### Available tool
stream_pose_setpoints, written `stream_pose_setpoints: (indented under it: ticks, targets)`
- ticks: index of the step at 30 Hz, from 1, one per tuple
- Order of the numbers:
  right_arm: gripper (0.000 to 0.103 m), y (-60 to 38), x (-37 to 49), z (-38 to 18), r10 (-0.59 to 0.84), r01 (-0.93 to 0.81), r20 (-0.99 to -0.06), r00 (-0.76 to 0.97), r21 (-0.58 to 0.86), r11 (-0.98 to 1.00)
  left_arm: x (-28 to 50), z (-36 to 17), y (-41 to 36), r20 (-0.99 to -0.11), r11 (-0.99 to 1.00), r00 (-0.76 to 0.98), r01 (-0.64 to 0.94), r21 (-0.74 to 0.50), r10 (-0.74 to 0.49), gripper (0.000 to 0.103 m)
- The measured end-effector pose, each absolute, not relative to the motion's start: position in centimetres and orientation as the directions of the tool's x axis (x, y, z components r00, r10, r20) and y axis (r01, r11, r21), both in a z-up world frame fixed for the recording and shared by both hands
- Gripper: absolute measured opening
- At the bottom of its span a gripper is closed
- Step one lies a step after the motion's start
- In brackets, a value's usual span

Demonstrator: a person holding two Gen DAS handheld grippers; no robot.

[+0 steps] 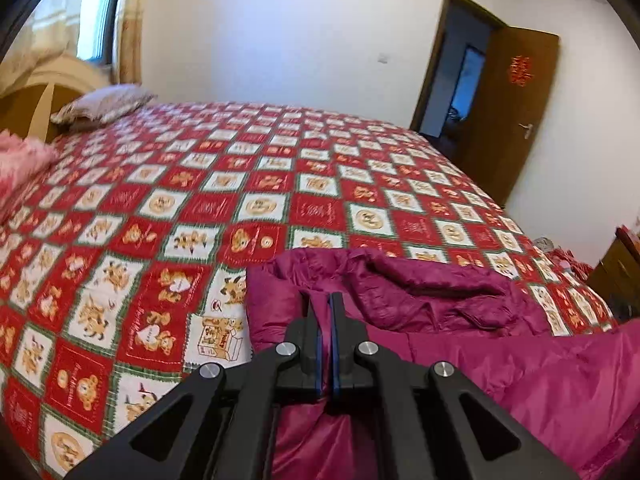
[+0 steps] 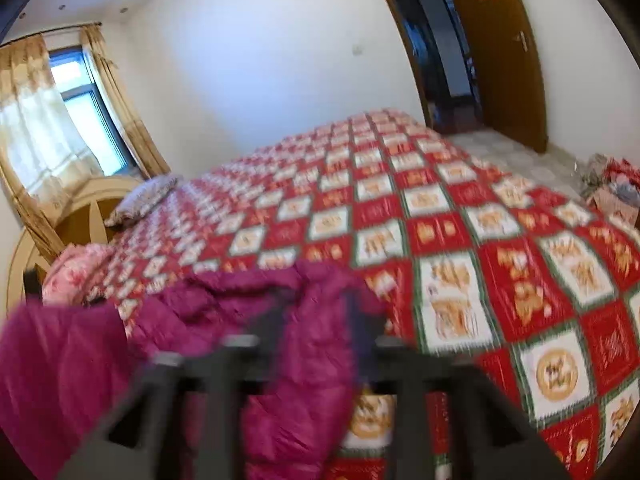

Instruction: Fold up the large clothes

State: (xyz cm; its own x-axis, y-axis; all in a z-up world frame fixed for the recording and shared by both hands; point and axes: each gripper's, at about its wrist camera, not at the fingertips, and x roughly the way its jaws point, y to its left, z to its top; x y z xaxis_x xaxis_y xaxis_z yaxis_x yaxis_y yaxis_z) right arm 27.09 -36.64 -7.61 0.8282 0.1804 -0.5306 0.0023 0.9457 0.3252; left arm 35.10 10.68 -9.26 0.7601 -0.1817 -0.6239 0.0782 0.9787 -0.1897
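Right up against the lens, the left gripper (image 1: 325, 300) has its blue-padded jaws clenched tight together, and a thin fold of the magenta puffer jacket (image 1: 420, 292) looks pinched between them, though the gap is too narrow to be sure. The jacket is piled on the near edge of the bed, on the red patchwork bedspread (image 1: 200, 200), bunched and rumpled, not yet flat. In the left wrist view it spreads from the jaws out to the right; its long axis seems to run across the near edge of the bed.

Over on the other side the right gripper (image 2: 316, 320) is a blur, but its fingers stand well apart, let go, with jacket (image 2: 208, 304) fabric lying below and between them and nothing gripped. From these jaws the bulk of the coat lies to the left. So the left hand is nearer to a hold; the right needs a fresh grip on its side before any fold can be laid.
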Motion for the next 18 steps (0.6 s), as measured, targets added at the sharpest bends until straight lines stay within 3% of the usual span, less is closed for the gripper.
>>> stream_pose_setpoints:
  ticks: [1, 4, 7, 9, 13, 18]
  targets:
    - [0.081, -37.2, 26.7, -8.1, 0.169, 0.019, -0.533, 0.829, 0.328, 0.944, 35.6, -9.7, 10.7, -0.635, 0.98, 0.753, 0.063, -0.189, -0.171, 0.002]
    - [0.082, -39.7, 25.2, -8.9, 0.113, 0.096, -0.536, 0.836, 0.347, 0.933, 36.9, -10.3, 11.0, -0.652, 0.978, 0.739, 0.038, -0.206, -0.166, 0.002]
    - [0.082, -41.5, 23.7, -8.9, 0.216, 0.041, -0.486, 0.847, 0.465, 0.885, 37.8, -10.3, 10.7, -0.653, 0.979, 0.74, 0.034, -0.201, -0.16, 0.002]
    - [0.098, -41.1, 23.3, -8.7, 0.304, -0.048, -0.433, 0.849, 0.511, 0.858, 38.1, -10.3, 10.4, -0.651, 0.98, 0.742, 0.039, -0.193, -0.158, 0.002]
    - [0.099, -39.1, 25.1, -9.6, 0.421, -0.152, -0.402, 0.813, 0.552, 0.82, 39.7, -11.1, 10.3, -0.672, 0.982, 0.727, 0.016, -0.189, -0.141, 0.002]
    - [0.099, -38.5, 29.2, -13.2, 0.37, -0.021, -0.522, 0.768, 0.557, 0.83, 41.6, -13.1, 10.3, -0.719, 0.985, 0.685, -0.009, -0.175, -0.121, 0.002]
